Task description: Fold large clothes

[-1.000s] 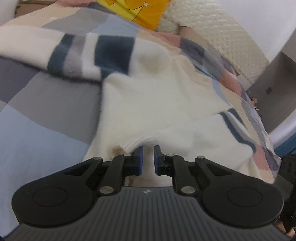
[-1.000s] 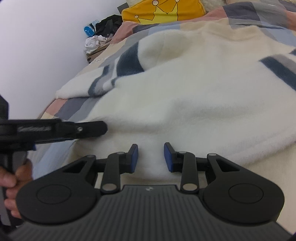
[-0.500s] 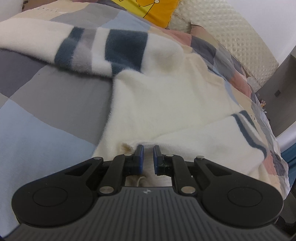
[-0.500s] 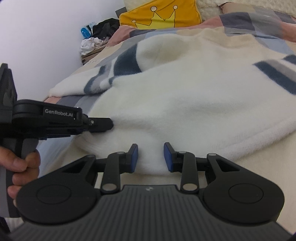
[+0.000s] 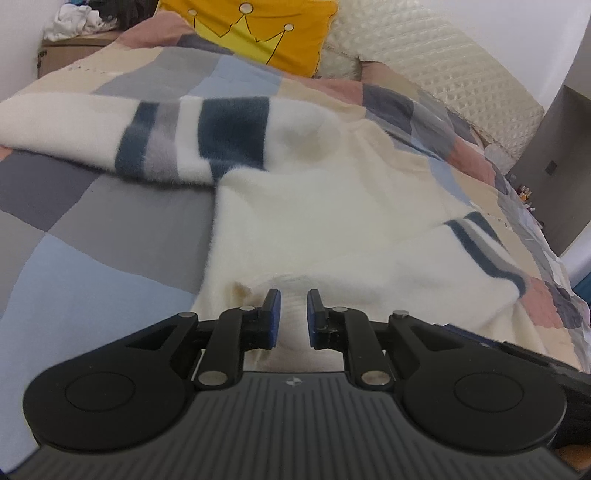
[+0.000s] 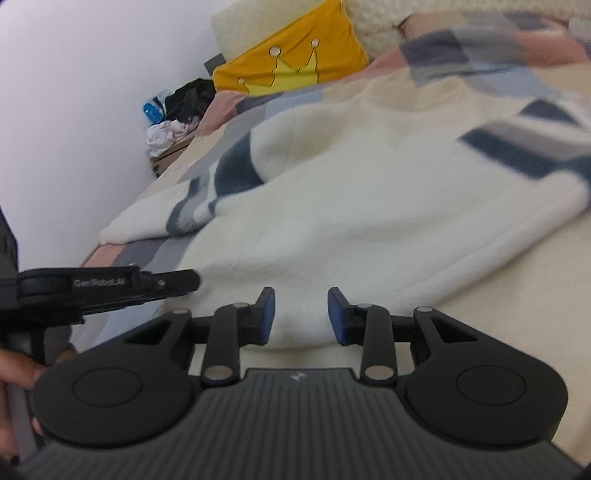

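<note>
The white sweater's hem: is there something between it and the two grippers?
Nothing visible. The white sweater has its hem already between the fingers of the left gripper and of the right gripper; only bare patchwork bedcover lies beside it.

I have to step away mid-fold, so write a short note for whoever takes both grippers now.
Left gripper: shut on the hem of the cream fleece sweater with navy and grey stripes.
Right gripper: shut on the same hem, further along.
Sweater lies spread on the patchwork bedspread, sleeves out.
Done: hem gripped at two points.
Left: carry the hem toward the yellow crown cushion, then fold the sleeves.
</note>
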The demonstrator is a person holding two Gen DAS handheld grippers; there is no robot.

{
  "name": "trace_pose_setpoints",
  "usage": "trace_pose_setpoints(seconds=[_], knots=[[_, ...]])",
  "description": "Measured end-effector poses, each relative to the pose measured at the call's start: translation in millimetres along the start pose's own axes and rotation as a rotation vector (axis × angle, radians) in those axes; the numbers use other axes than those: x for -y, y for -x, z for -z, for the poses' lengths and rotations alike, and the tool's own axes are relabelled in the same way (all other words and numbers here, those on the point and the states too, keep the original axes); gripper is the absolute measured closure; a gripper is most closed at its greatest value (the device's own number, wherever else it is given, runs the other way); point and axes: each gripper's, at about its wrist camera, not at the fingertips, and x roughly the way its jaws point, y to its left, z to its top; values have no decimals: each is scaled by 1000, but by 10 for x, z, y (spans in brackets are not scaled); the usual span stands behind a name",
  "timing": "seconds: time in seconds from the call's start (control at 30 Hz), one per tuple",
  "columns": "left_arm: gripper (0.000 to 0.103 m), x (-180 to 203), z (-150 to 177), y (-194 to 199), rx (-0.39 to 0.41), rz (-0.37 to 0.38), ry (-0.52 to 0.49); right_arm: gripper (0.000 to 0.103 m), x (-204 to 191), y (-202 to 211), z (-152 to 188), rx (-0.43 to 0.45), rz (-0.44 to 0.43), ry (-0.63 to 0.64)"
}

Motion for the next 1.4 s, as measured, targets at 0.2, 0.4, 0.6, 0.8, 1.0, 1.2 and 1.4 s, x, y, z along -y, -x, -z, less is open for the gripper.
trace_pose_setpoints(seconds=[0.2,0.4,0.6,0.8,1.0,1.2,1.4], knots=[[87,-20,98,219,20,-8,17,67,-68,268,38,50,69,36],[86,-115,193,403,43,-27,60,67,-134,524,169,89,110,34],[86,-345,131,358,47,-44,167,67,-198,659,171,128,136,44],[86,-524,-56,248,108,-162,200,67,-67,684,128,144,78,-18],[86,-961,-134,109,152,-189,411,67,10,579,137,127,62,-34],[74,-1683,-166,31,228,-151,701,67,-20,445,127,127,45,-23],[72,-2365,-291,56,331,-218,829,67,-82,286,129,113,43,5]])
